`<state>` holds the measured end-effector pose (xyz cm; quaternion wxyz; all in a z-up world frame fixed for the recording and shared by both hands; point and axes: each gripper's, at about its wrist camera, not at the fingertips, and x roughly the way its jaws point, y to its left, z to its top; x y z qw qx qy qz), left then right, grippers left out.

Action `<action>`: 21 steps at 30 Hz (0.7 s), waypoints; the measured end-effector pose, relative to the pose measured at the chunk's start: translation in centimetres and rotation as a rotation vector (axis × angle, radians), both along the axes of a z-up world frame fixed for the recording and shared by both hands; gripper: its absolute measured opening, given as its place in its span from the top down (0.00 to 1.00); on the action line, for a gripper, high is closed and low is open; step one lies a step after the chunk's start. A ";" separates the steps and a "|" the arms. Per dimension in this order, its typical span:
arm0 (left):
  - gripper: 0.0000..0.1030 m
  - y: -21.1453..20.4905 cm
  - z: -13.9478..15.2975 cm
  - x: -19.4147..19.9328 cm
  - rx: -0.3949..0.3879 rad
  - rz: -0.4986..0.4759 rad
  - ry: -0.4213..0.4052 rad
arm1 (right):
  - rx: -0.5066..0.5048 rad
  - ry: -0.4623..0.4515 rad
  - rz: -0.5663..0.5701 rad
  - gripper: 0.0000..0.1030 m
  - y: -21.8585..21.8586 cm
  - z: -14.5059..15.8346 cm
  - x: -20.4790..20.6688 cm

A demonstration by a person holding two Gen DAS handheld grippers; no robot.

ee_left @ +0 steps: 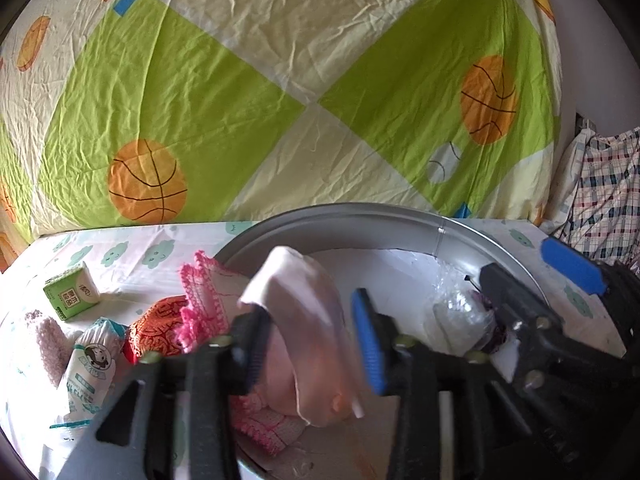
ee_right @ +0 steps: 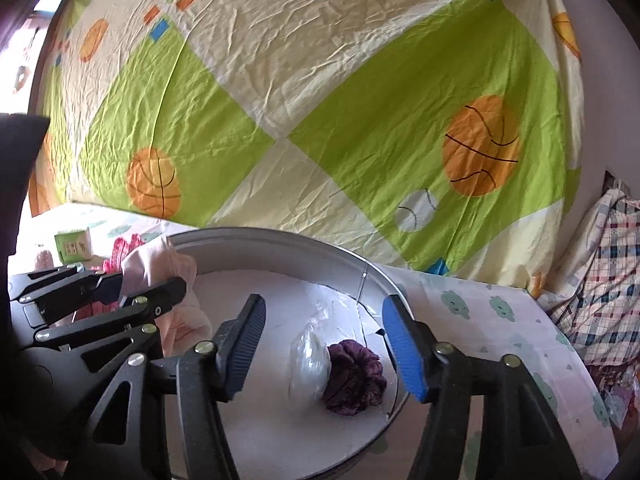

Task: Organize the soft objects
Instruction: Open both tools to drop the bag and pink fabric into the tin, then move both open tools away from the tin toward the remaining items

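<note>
A round metal basin (ee_left: 352,216) (ee_right: 280,240) with a white bottom stands on the table. My left gripper (ee_left: 308,340) (ee_right: 142,286) is open over its left rim. A pale pink cloth (ee_left: 296,280) (ee_right: 156,264) lies between the jaws, draped against the left finger, and the blue pad (ee_left: 368,344) stands apart from it. My right gripper (ee_right: 324,344) (ee_left: 536,276) hangs open above a purple ruffled fabric piece (ee_right: 354,380) (ee_left: 494,334) half inside a clear plastic bag (ee_right: 310,364) (ee_left: 460,316) in the basin's right half. Nothing is between its pads.
Left of the basin lie a pink-edged knit cloth (ee_left: 204,292), a red embroidered pouch (ee_left: 160,328), a green carton (ee_left: 72,290), a white wipes pack (ee_left: 92,364) and a fluffy towel (ee_left: 48,340). A basketball-print sheet (ee_left: 280,80) hangs behind. Plaid fabric (ee_right: 600,280) lies at right.
</note>
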<state>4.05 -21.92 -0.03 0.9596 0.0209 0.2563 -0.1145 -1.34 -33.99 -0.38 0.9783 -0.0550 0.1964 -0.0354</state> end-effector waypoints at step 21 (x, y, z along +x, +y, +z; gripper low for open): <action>0.00 2.6 1.4 -1.3 -0.033 0.116 -0.129 | 0.246 -0.275 -0.267 0.19 -4.6 1.8 -4.9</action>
